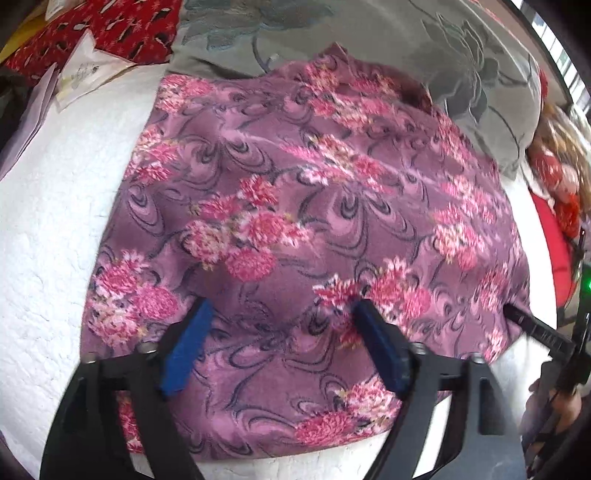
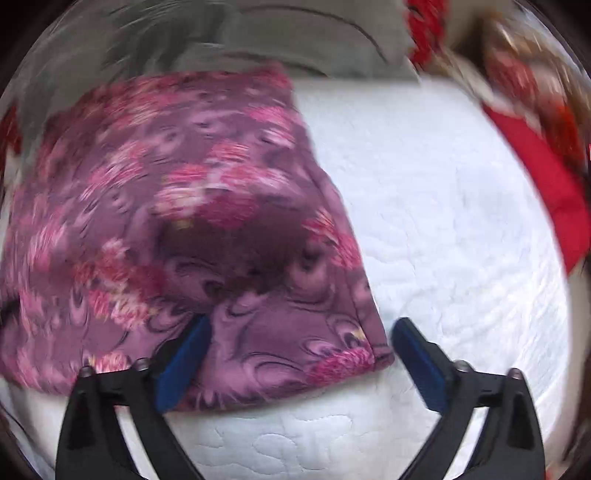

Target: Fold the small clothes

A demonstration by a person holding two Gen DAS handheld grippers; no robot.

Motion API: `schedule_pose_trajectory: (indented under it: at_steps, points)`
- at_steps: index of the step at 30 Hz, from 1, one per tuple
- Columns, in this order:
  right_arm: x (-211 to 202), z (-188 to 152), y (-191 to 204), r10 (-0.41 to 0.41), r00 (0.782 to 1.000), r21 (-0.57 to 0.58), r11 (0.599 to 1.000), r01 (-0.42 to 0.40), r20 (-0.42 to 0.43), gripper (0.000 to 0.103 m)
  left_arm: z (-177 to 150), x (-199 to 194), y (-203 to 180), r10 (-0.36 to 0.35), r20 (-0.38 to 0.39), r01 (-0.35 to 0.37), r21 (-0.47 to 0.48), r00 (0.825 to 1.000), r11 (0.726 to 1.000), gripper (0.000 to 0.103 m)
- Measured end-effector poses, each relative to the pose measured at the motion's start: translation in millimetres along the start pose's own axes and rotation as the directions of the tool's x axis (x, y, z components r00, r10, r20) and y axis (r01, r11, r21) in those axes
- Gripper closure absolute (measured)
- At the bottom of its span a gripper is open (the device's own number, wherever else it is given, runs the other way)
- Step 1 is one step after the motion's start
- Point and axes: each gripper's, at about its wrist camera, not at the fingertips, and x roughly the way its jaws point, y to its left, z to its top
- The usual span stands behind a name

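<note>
A purple garment (image 1: 295, 206) with pink flower print lies spread on a white quilted surface (image 1: 48, 229). My left gripper (image 1: 284, 310) hangs over the garment's near edge with its blue pads (image 1: 184, 354) wide apart; they press on nothing. In the right wrist view the same garment (image 2: 166, 206) fills the left half, blurred, with a raised fold near the middle. My right gripper (image 2: 301, 325) is open over the garment's near right corner, one pad over the cloth and the other over the white quilt (image 2: 443, 221). The right gripper's black finger (image 1: 532, 328) shows at the garment's right edge.
A grey flower-patterned cover (image 1: 461, 55) lies behind the garment. A red printed cloth (image 1: 110, 26) and a clear plastic packet (image 1: 85, 70) sit at the back left. Red fabric (image 2: 535, 166) borders the quilt on the right. A hand (image 1: 546, 402) holds the right gripper.
</note>
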Motion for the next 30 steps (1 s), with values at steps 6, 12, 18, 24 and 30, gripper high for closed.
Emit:
schedule_pose_trajectory:
  at_steps: [6,12,18,24,30]
  points:
    - [-4.9,-6.6,-3.1,0.041,0.997,-0.080,0.996,-0.036,0.062,0.001,-8.4,4.8,-12.9,0.050,0.014,-0.051,0.035,0.999,0.998,0.010]
    - [-10.6,-25.0,-14.2,0.082,0.983,-0.098,0.993,-0.067,0.163,0.000,-9.3,6.4,-20.3,0.071,0.003,-0.071,0.016,0.997,0.997,0.006]
    - [-15.1,-27.1,-6.9,0.082,0.981,-0.128,0.990,-0.060,0.174,0.000,-7.0,14.9,-24.2,0.073,-0.021,-0.073,0.001,0.997,0.997,0.001]
    - [-31.1,19.7,-28.1,0.157,0.960,-0.011,0.987,-0.159,0.231,0.015,13.0,-12.7,-5.1,0.022,0.044,-0.021,-0.025,0.999,0.999,0.010]
    - [1.2,71.3,-34.5,0.216,0.963,0.086,0.969,-0.232,0.163,0.047,50.4,-4.4,30.8,0.065,0.038,-0.057,-0.166,0.997,0.984,0.010]
